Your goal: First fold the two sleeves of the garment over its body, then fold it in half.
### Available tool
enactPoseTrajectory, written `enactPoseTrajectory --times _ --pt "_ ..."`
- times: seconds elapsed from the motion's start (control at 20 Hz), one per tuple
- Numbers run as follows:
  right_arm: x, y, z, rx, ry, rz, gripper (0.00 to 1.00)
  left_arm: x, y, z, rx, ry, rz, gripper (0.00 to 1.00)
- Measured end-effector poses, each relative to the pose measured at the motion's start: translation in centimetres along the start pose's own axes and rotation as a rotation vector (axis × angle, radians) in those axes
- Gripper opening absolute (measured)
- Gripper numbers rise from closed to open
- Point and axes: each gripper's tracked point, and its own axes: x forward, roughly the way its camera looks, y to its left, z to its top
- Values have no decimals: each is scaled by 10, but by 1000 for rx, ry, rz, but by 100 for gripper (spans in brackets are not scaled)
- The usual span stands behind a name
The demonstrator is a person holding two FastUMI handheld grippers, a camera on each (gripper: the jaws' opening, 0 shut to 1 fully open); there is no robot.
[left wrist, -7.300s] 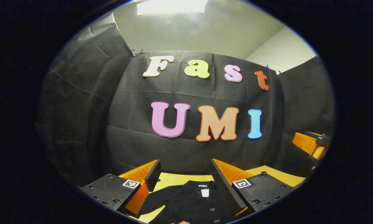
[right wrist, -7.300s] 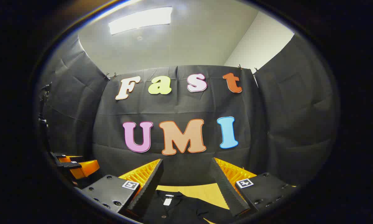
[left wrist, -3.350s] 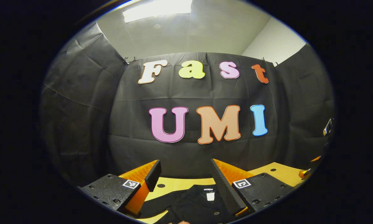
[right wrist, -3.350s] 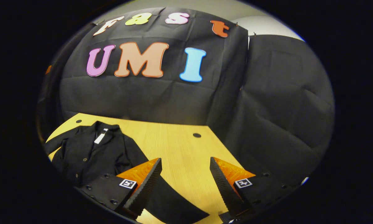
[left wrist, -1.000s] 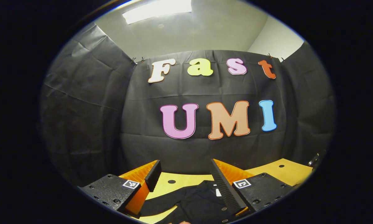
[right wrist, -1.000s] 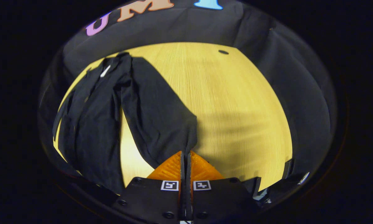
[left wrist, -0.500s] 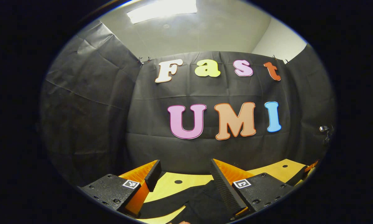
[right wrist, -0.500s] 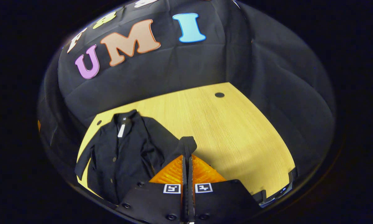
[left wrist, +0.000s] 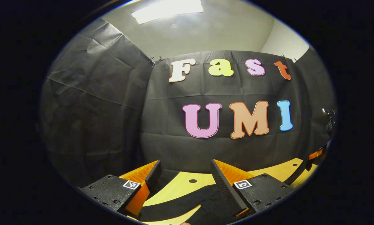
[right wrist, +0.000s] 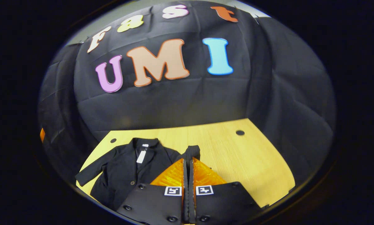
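Jacket (right wrist: 124, 173) lies face up on the table (right wrist: 246, 162), collar toward the booth wall. My right gripper (right wrist: 188, 162) is pressed together on the cuff of one sleeve (right wrist: 191, 151), which is lifted off the table beside the body, so I judge the first sleeve fold is only under way. My left gripper (left wrist: 184, 175) is spread wide and holds nothing, low over the other sleeve (left wrist: 174, 206), which lies stretched out flat. That sleeve and the fold in half are both left to do.
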Motion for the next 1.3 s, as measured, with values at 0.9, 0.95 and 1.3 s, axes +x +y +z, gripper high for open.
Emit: enactPoseTrajectory --times 0.9,0.95,1.3 --pt "56 215 29 -223 -48 266 5 -8 91 -23 21 51 118 93" --pt "59 226 26 -232 -41 279 2 -9 95 -24 20 54 122 93" --pt "107 294 -12 -294 74 317 2 -8 120 -41 41 86 140 93"
